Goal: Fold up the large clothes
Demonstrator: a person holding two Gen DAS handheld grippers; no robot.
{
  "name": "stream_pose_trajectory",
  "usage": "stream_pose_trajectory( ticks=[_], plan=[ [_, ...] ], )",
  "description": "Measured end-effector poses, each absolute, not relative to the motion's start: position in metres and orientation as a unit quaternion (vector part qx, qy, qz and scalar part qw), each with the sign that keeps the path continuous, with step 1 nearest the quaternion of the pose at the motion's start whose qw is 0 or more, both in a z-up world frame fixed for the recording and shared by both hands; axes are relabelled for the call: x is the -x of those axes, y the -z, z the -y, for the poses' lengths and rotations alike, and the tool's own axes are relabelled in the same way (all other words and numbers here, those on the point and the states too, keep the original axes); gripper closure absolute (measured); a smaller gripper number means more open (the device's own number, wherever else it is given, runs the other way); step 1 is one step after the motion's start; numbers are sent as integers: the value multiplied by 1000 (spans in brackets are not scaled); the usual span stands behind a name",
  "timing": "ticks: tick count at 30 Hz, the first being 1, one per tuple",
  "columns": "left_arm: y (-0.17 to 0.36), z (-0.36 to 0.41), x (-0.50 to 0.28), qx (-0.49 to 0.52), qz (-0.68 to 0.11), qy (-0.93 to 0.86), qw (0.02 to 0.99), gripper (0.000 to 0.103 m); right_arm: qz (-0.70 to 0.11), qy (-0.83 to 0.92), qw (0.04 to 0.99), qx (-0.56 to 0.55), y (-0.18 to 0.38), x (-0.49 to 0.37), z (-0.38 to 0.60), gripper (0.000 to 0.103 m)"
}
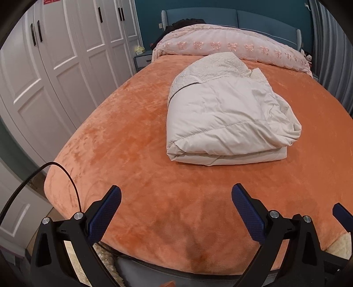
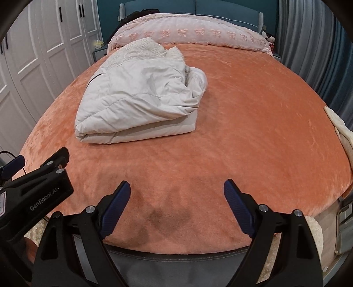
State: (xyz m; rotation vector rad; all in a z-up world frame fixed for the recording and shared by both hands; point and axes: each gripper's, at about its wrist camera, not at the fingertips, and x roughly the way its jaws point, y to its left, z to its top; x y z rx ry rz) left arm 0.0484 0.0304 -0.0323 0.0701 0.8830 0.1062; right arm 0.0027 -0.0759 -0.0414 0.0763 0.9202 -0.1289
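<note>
A cream padded garment [image 1: 227, 114] lies folded in a thick bundle on the orange bed cover [image 1: 132, 136], its textured lining showing at the far end. It also shows in the right wrist view [image 2: 141, 95], left of centre. My left gripper [image 1: 176, 194] is open and empty, over the foot of the bed, well short of the garment. My right gripper [image 2: 176, 187] is open and empty, also at the foot edge. The left gripper's body [image 2: 37, 187] shows at the left of the right wrist view.
A pink quilt [image 1: 238, 47] lies rolled along the head of the bed, against a blue headboard [image 1: 198, 15]. White wardrobe doors [image 1: 55, 61] stand to the left, grey curtains [image 2: 313, 44] to the right. A cream cloth [image 2: 340, 130] lies on the bed's right edge.
</note>
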Motion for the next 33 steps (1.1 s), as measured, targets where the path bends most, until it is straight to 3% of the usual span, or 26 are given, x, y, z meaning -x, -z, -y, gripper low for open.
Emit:
stream_pose_trajectory(
  ticks=[33],
  plan=[
    [21,-38,-37,-37,-412,-76,907,5,-432,64,899,-24,31,6,66,18]
  ],
)
